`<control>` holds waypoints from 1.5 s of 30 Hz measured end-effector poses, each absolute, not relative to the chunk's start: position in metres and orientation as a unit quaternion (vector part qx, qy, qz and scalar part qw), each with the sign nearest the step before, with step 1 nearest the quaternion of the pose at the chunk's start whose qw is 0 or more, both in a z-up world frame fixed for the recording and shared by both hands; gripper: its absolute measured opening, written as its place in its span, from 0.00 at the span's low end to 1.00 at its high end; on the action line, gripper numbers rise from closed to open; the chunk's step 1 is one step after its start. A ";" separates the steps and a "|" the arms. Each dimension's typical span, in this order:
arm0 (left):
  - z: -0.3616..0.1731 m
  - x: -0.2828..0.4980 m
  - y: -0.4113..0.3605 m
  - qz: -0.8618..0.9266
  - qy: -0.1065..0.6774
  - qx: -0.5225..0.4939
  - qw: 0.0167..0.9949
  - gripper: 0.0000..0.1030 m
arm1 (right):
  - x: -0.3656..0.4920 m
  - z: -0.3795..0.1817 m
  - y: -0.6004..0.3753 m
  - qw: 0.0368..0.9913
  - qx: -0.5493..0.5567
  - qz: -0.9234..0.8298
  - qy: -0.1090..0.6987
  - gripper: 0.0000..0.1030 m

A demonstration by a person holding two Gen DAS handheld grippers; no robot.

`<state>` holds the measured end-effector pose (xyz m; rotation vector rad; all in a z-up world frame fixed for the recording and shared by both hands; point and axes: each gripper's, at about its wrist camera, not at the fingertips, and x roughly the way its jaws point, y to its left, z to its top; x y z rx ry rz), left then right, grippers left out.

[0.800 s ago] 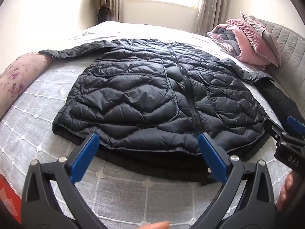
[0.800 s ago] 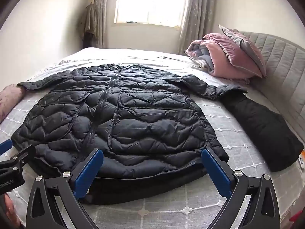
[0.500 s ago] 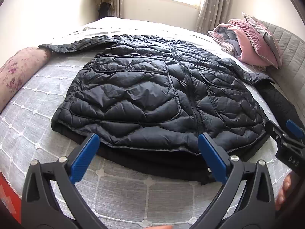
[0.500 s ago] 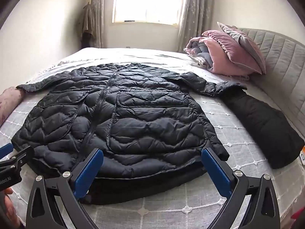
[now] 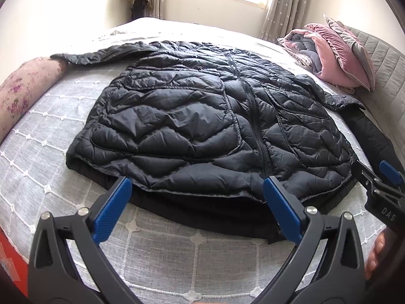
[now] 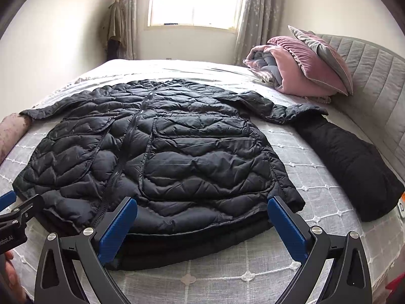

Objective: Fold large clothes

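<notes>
Left wrist view shows a flowered bolster (image 5: 22,86) at the left edge of the bed (image 5: 177,258). Next, the big black puffy coat (image 5: 202,131) lies flat in the middle. The left gripper (image 5: 197,200) is wide and holds nothing. The right gripper (image 6: 202,217) is wide too. Pink pillows (image 6: 303,68) sit on the right.

The left gripper (image 5: 197,202) has black plastic arms, blue ribbed pads and silver screws. The right gripper (image 6: 202,223) looks the same; at the right edge of the left view it carries white letters "DAS", with bare skin below.
</notes>
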<state>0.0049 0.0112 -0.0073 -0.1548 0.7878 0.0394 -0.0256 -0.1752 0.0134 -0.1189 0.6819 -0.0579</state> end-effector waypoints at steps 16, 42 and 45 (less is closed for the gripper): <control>-0.008 0.006 0.012 0.015 0.382 -0.083 0.920 1.00 | -0.024 0.011 -0.175 0.936 -0.064 -0.032 0.345 1.00; -0.015 0.018 0.100 0.113 0.404 -0.181 0.889 1.00 | 0.009 0.000 -0.264 0.900 0.069 -0.060 0.426 1.00; -0.024 0.021 0.136 0.151 0.403 -0.225 0.874 1.00 | 0.015 -0.005 -0.296 0.882 0.126 -0.066 0.449 1.00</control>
